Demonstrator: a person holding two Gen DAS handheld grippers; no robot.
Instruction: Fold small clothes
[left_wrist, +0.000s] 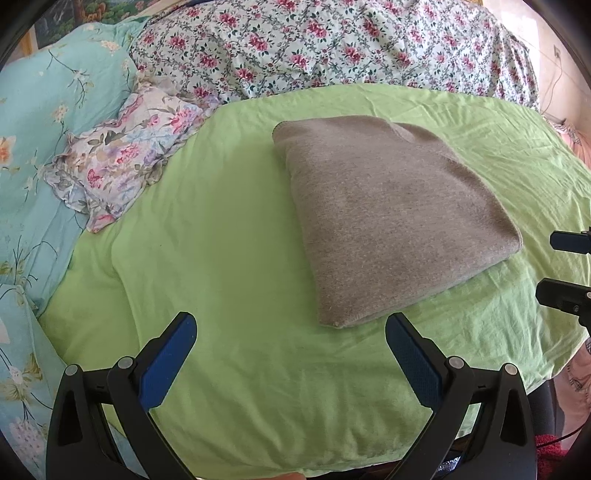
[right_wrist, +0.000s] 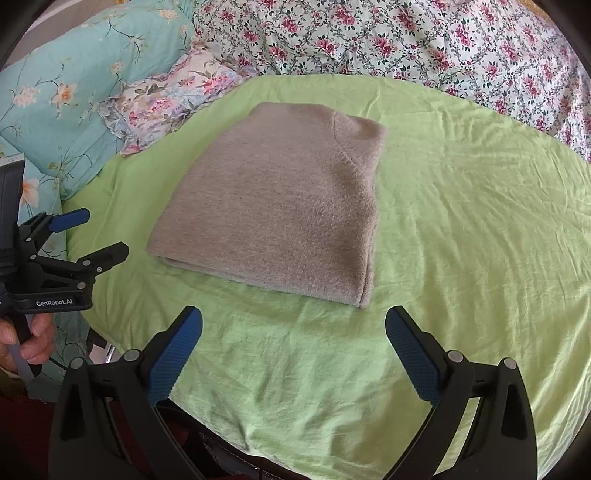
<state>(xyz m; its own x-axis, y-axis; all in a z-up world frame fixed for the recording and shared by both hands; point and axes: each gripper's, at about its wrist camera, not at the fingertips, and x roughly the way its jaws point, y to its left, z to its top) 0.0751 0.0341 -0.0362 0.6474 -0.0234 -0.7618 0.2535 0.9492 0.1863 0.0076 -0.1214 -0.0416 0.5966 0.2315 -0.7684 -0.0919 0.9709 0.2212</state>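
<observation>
Grey garment (left_wrist: 388, 218), folded into a compact rectangle, lies flat on the green sheet (left_wrist: 229, 258). Centre-right in the left wrist view; centre-left in the right wrist view (right_wrist: 273, 206). Neither gripper touches it.

Left gripper (left_wrist: 291, 343): lower frame, blue-padded fingers spread wide, nothing between them, green sheet below. The garment's near corner sits just above the right finger.

Right gripper (right_wrist: 293, 338): same posture in its own view, fingers wide apart and empty, lower frame, garment's near edge just above them.

Cross-views: the right wrist view catches the left gripper (right_wrist: 99, 236) at the left edge, side-on, fingers parted, body lettered "GenRobot.AI", with the person's hand (right_wrist: 26, 339) on the handle at lower left. The left wrist view shows only two dark finger ends of the right gripper (left_wrist: 565, 269) at the right edge, a gap between them.

A curved seam near the garment's upper right corner shows more clearly in the right wrist view.

Surroundings: pink-flowered quilt (left_wrist: 332, 48) across the top, teal floral bedding (left_wrist: 44, 110) at left, frilled floral pillow (left_wrist: 125, 155) beside the sheet's upper left edge.
</observation>
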